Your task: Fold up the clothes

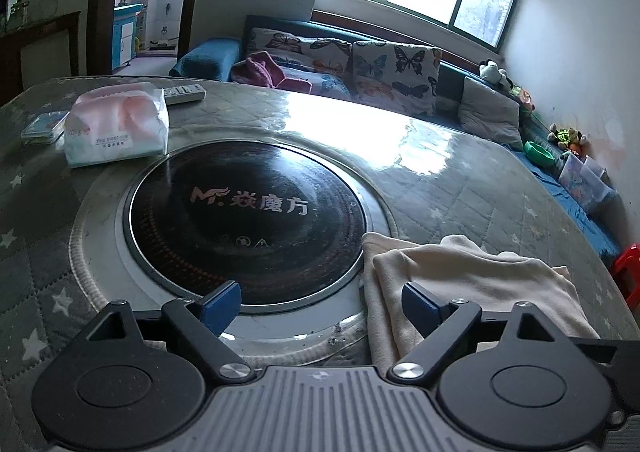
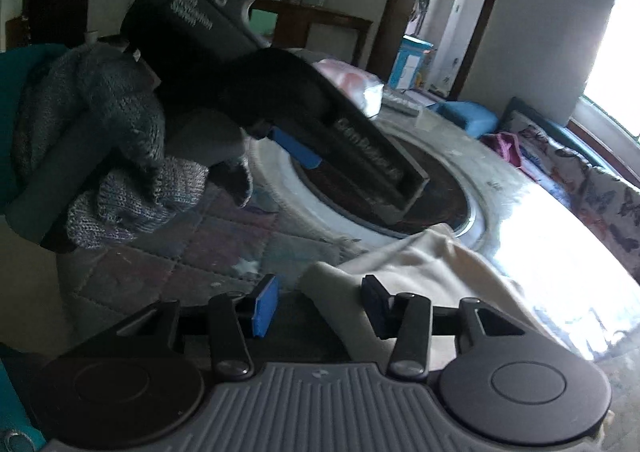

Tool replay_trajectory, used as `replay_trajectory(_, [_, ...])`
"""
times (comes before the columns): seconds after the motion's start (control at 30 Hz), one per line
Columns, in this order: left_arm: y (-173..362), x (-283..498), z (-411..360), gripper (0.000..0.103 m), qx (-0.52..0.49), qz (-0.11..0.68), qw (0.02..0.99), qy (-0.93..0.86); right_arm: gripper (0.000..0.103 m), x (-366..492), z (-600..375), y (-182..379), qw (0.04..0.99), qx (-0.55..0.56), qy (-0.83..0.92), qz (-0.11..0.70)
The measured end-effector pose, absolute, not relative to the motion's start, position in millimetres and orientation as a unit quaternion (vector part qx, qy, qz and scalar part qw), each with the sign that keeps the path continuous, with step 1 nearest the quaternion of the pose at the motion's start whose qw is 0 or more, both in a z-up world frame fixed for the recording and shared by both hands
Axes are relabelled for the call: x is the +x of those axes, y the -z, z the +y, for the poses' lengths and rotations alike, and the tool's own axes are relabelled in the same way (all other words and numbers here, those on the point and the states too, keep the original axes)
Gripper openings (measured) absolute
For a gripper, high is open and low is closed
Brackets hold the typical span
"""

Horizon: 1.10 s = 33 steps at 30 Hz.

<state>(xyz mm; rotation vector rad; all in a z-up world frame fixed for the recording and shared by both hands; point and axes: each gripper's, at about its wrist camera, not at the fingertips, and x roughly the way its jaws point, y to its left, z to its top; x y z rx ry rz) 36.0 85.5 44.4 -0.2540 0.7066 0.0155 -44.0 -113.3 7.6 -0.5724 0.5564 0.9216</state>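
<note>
Left wrist view: the left gripper (image 1: 321,306) hangs low over a quilted, star-patterned surface (image 1: 480,192), its blue-padded fingers (image 1: 222,306) spread wide and holding nothing. At far left lie a tissue pack (image 1: 116,128) and a remote control (image 1: 185,92); at centre, a round black heater plate (image 1: 246,220) is set into the surface. To its right, a cream garment (image 1: 460,276) lies rumpled near the front edge, its left hem just overlapping the plate's pale ring, its folds soft and uneven; the gripper's right finger sits over the cloth, though whether it touches cannot be told. A sofa with butterfly cushions (image 1: 394,70) runs behind.

Right wrist view: at left, the person's hand in a grey knitted glove (image 2: 120,156) grips the left gripper's handle, tilting the tool down toward the plate. Below, the right gripper (image 2: 320,306) hovers with its fingers (image 2: 266,306) parted, empty. The cream garment (image 2: 420,272) spreads from between those fingers toward the right, one corner lying in the gap; the picture is dim and soft here, so contact appears unlikely but is not certain.
</note>
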Motion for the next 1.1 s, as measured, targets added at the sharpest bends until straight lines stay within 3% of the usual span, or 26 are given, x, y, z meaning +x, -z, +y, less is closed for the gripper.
replay_trajectory(0.57, [-50.6,30.0,90.5,0.09,-0.155,0.34,0.927,0.004,0.044,-38.0,-100.6,5.4,0.82,-0.288,-0.418,0.265])
replay_trajectory(0.73, [-50.3,30.4,90.7,0.09,-0.185,0.347,0.919,0.015,0.016,-29.7,-108.7,1.5,0.832,-0.26,-0.409,0.27])
replay_trajectory(1.1, [-38.2,40.0,86.2,0.088,-0.271,0.377,0.885,0.036,0.01,-8.9,-141.0,-26.4,0.85,-0.131,-0.416,0.295])
